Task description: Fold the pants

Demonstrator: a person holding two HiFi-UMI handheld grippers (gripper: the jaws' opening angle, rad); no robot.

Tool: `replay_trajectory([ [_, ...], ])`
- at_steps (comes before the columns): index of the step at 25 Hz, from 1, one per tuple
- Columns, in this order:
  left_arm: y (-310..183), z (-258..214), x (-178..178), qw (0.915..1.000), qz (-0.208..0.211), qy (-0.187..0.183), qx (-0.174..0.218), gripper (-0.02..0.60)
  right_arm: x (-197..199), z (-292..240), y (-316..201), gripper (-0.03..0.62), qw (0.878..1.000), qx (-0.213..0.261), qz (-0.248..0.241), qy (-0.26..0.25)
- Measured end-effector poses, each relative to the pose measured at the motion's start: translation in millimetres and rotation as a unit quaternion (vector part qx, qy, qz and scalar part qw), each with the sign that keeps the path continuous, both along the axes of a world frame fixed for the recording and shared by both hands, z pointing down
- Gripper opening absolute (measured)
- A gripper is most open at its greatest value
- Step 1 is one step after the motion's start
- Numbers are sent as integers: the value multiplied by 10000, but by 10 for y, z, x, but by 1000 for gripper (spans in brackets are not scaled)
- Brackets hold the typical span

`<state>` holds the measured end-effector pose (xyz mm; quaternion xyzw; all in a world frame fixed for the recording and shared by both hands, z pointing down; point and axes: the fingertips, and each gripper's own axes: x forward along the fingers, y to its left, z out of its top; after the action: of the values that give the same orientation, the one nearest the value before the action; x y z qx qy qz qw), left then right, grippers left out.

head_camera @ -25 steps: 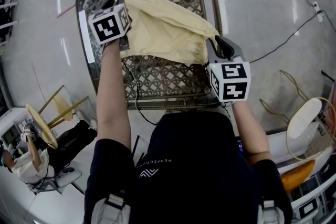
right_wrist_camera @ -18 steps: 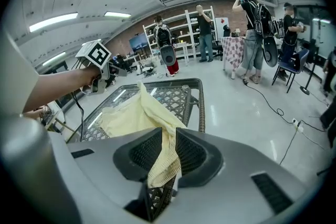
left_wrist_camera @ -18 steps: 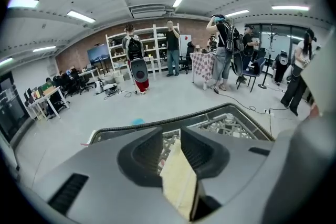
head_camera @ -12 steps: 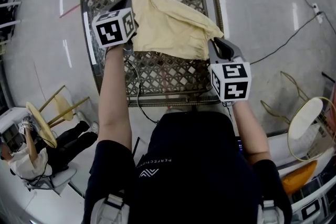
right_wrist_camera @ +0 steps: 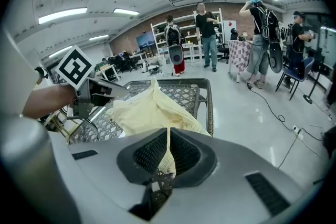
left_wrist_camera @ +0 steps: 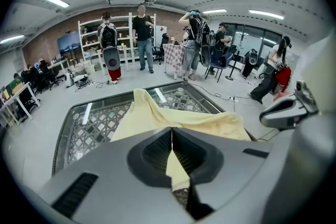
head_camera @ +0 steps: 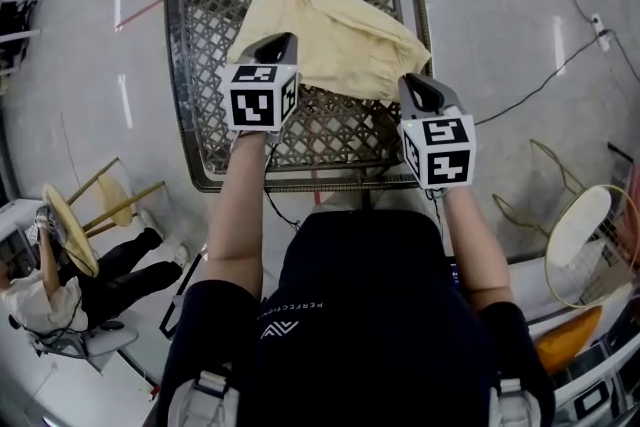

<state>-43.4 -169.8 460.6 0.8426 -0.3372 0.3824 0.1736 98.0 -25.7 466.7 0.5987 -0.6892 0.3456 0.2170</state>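
Observed both forearms stretched forward, tools pitched down. Found left gripper point(head_camera: 277, 44) and right gripper point(head_camera: 417, 84) just closed, pinching near edge of yellow pants point(head_camera: 330, 30) lying on lattice table point(head_camera: 186, 65)

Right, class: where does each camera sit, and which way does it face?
Head view: on the head, looking steeply down at pants on the lattice table; forearms, torso show.
Left gripper view: on the left gripper, along jaws shut on pants.
Right gripper view: on the right gripper, likewise; left forearm shows.
All share the pants.
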Motion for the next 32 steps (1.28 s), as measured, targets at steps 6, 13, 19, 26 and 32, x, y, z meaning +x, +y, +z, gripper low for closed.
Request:
replay_trajectory([
  [6,453,-13,-106,9998,179,41,-64,11,-29,-22,178,43,9999,-10,115,31],
  [13,878,-34,-261,9991,396,85,-111,11,-171,-71,380,43,9998,-18,159,96],
  [19,1206,-14,-510,9981,589,-2,-164,11,-345,-104,577,43,9997,-60,234,83],
  [26,1527,43,-633,9962,835,18,-244,11,-471,-149,750,43,9993,-107,350,117],
  [32,1716,78,-619,9948,979,50,-278,11,-509,-196,787,43,9995,-120,251,171],
])
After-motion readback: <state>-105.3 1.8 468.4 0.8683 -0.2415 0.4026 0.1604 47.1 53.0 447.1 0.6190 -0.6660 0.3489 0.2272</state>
